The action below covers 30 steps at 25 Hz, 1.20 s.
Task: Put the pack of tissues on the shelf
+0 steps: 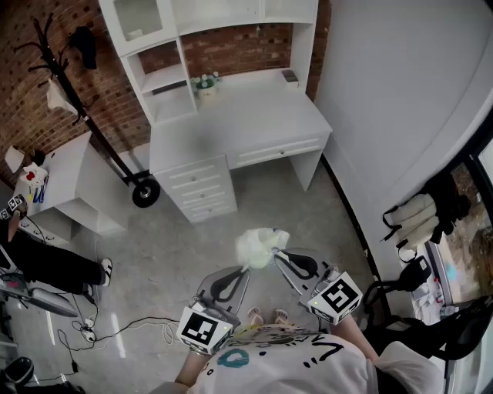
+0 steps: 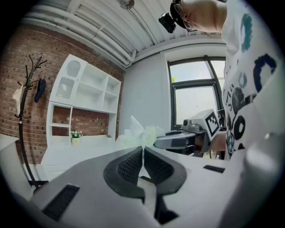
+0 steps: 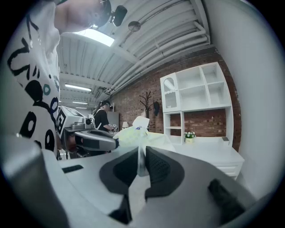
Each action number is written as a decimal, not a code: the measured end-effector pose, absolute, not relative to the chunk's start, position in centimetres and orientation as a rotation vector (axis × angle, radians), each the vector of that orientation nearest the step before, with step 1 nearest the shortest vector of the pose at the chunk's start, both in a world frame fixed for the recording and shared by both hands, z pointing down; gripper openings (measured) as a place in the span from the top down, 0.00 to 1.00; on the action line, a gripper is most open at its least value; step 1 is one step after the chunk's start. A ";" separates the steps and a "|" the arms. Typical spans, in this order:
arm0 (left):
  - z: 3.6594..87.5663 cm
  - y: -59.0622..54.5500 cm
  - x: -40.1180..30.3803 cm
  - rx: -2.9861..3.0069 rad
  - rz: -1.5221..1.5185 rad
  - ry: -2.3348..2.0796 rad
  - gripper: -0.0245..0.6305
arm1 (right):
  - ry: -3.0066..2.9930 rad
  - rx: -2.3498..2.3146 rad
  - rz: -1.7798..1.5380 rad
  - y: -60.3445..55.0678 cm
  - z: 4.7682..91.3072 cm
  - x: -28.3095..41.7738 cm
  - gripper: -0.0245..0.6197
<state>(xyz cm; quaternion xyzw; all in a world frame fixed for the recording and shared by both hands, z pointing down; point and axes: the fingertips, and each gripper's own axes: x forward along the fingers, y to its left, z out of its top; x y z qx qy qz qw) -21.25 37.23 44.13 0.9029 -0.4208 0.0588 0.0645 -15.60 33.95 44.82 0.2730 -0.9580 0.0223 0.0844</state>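
One tissue pack (image 1: 260, 248), pale wrap, held in the air over the floor (image 1: 169, 254) between two grippers, well apart from the white desk (image 1: 254, 115) and its shelf (image 1: 166, 77). Jaws of left gripper (image 1: 245, 269) clamped on the wrap's edge at one side; jaws of right gripper (image 1: 279, 256) pinched on a thin fold of wrap at the other.

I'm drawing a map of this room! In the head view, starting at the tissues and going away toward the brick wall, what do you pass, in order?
Pack of tissues → desk drawers → desk top → flower pot → shelf unit
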 end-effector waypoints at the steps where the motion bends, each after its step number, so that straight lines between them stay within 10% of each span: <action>1: 44.0 37.3 -21.2 2.728 0.174 -1.274 0.94 | -2.856 0.814 0.067 34.1 44.8 -15.5 0.90; 30: 42.8 38.7 -21.0 2.779 0.133 -1.288 0.94 | -2.898 0.826 0.100 35.4 43.4 -15.4 0.90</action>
